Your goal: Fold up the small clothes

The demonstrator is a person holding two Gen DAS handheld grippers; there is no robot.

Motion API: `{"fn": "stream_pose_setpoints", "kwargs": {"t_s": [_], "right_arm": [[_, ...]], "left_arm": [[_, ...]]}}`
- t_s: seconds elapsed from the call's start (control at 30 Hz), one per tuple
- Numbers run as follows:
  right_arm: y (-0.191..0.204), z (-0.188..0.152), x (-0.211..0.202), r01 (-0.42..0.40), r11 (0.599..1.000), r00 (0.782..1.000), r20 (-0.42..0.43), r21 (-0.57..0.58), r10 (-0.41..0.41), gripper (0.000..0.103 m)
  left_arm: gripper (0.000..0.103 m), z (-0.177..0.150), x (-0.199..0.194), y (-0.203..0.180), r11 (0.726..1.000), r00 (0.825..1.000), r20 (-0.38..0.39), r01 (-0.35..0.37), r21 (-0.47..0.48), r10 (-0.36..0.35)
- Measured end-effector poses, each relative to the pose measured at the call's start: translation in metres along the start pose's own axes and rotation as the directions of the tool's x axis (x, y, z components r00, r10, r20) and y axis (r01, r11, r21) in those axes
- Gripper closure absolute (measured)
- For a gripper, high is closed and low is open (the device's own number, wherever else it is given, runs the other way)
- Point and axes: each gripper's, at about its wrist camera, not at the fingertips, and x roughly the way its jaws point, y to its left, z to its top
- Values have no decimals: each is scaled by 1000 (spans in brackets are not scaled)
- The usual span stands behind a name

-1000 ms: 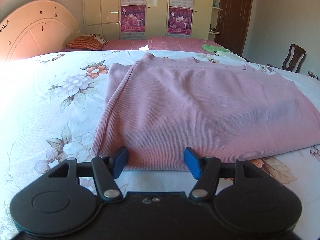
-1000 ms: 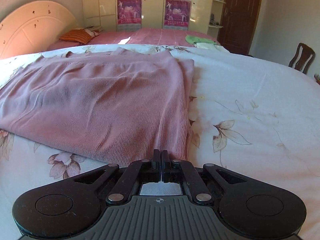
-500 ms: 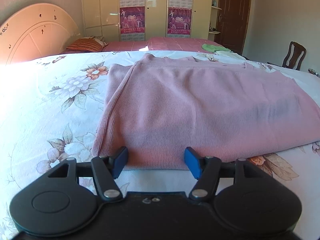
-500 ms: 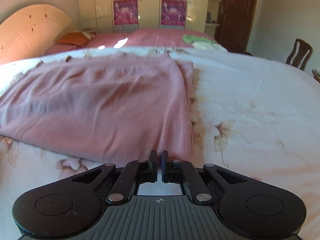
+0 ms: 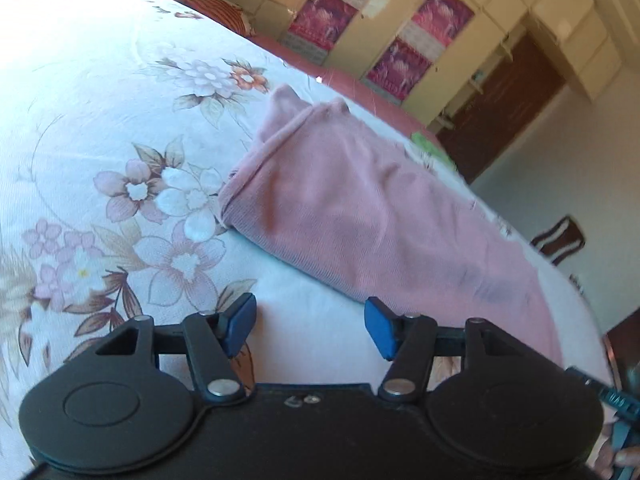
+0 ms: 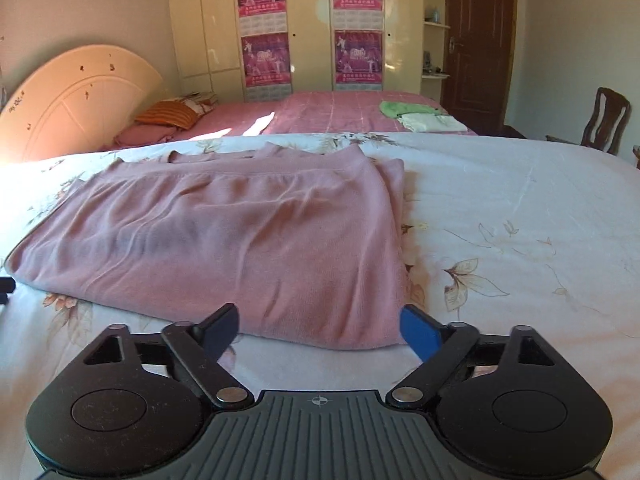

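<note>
A pink knit garment lies folded flat on the floral bedsheet. In the left wrist view the garment runs diagonally, its left folded edge ahead of my left gripper. The left gripper is open and empty, tilted, a little back from the garment's near edge. My right gripper is open and empty, its jaws wide apart just in front of the garment's near right corner, which lies flat on the sheet.
A second bed with a pink cover stands behind, with an orange striped pillow and green and white folded cloths. A wardrobe with posters, a brown door and a wooden chair line the room.
My right gripper has opened and let go of the garment's near corner, then drawn back and risen. My left gripper has pulled back to the left and tilted, staying open.
</note>
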Motion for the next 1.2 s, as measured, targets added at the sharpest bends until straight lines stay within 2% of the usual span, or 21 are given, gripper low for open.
{"fn": "stream_pose_setpoints", "kwargs": {"t_s": [0.03, 0.07, 0.1, 0.23, 0.37, 0.47, 0.53, 0.6, 0.67, 0.73, 0.8, 0.9, 0.97, 1.03, 1.13, 1.2], "right_arm": [[3, 1, -1, -19, 1000, 1000, -2, 13, 19, 73], [8, 2, -3, -37, 999, 999, 1, 24, 37, 84], [13, 3, -4, -47, 999, 999, 9, 28, 46, 91], [34, 15, 1, -106, 993, 994, 26, 53, 105, 91], [56, 31, 24, -157, 986, 987, 37, 52, 155, 91], [74, 45, 50, -187, 981, 982, 41, 52, 185, 91], [88, 53, 67, -203, 978, 978, 45, 42, 202, 91], [100, 60, 84, -213, 977, 977, 37, 28, 212, 91], [109, 63, 98, -225, 974, 974, 28, 23, 225, 91], [119, 65, 112, -249, 969, 968, 20, 5, 248, 91], [127, 65, 119, -263, 964, 965, 6, -26, 264, 91], [140, 54, 142, -215, 971, 976, -65, -104, 209, 92], [140, 52, 147, -205, 973, 978, -49, -104, 201, 92], [138, 56, 150, -206, 976, 977, -64, -76, 202, 92], [135, 55, 152, -215, 973, 976, -65, -84, 210, 92], [134, 56, 153, -226, 969, 973, -66, -97, 220, 92]], "left_arm": [[46, 1, 0, 7, 997, 1000, 17, 24, -68, -23], [46, 2, 2, 12, 992, 999, 28, 39, -121, -36], [46, 5, 6, 18, 983, 998, 45, 59, -174, -52], [44, 14, 22, 33, 939, 988, 112, 139, -315, -109], [47, 26, 40, 28, 938, 983, 144, 156, -310, -115], [70, 30, 55, 30, 940, 979, 184, 138, -311, -83], [85, 31, 62, 37, 923, 974, 210, 157, -352, -86], [85, 33, 66, 41, 905, 969, 222, 188, -381, -108], [85, 37, 70, 41, 899, 969, 215, 200, -390, -122], [92, 40, 72, 42, 894, 970, 207, 202, -400, -127], [94, 40, 71, 44, 887, 968, 213, 215, -409, -136], [94, 37, 64, 41, 890, 957, 247, 241, -387, -152], [91, 36, 70, 40, 903, 972, 209, 180, -389, -103], [89, 37, 73, 40, 908, 973, 211, 171, -383, -94], [94, 46, 69, 31, 916, 978, 193, 147, -374, -79], [94, 56, 58, 13, 936, 970, 220, 173, -305, -107]]}}
